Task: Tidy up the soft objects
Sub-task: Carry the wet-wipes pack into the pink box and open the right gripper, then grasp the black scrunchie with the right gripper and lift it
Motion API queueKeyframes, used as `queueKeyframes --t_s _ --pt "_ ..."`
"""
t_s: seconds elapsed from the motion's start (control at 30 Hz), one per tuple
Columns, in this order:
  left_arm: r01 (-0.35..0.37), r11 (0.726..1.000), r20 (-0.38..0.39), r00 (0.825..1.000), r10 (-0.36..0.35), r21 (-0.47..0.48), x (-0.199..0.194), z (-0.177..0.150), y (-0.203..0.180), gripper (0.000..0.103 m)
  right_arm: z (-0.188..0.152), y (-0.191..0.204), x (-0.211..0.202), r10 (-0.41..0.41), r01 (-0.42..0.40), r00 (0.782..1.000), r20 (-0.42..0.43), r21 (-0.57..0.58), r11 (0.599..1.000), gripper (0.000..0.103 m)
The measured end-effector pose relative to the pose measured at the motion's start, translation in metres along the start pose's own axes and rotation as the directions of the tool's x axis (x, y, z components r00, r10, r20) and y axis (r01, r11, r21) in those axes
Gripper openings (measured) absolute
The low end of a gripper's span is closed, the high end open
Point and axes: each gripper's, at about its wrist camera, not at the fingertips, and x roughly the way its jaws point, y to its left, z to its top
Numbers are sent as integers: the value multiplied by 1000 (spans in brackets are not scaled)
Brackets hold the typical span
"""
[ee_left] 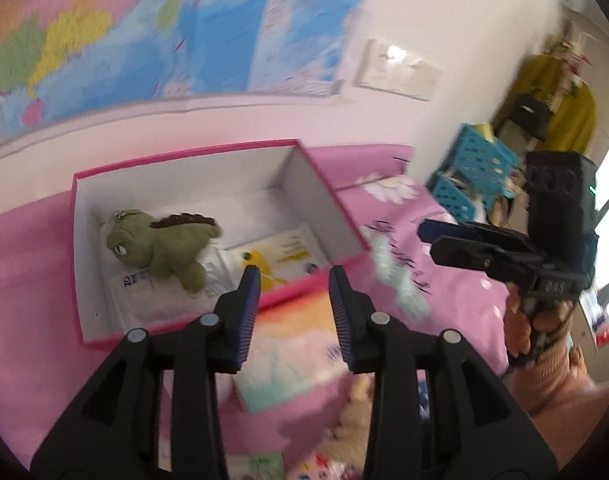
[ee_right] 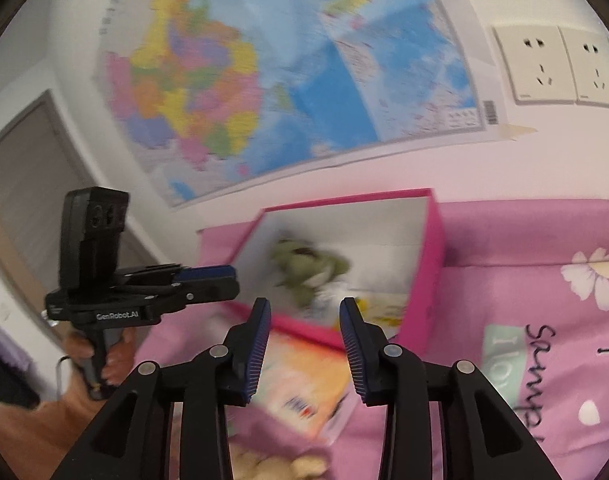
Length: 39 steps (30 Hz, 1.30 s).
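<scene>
Where leftward, blue crates [ee_left: 474,168] alone.

You see a pink-rimmed box [ee_left: 336,196] with white walls holding an olive-green plush toy [ee_left: 164,244] with a brown crest; the bedsheet [ee_right: 544,320] is pink with white flowers, under a blue, yellow and green map [ee_right: 264,80]

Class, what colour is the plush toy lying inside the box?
Olive green, with a brown ridge: plush toy, clearest in the left wrist view.
</scene>
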Motion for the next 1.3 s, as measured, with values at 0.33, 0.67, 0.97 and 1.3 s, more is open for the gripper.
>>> queueKeyframes --t_s 0.33,0.67,0.97,1.3 --pt "126 989 -7 992 -126 81 -39 -69 -41 47 -50 35 -52 88 -89 996 -20 -34 995 47" --pt "197 976 -152 972 -182 90 -18 -137 -69 47 -129 46 -60 66 -72 977 -201 -21 997 56" --pt "212 977 -197 960 -200 39 -10 -164 -66 47 -193 54 -19 -1 -17 912 -411 -38 999 56" --pt "223 975 -221 951 -216 5 -3 -175 -61 47 -220 76 3 -156 58 896 -417 -238 970 63"
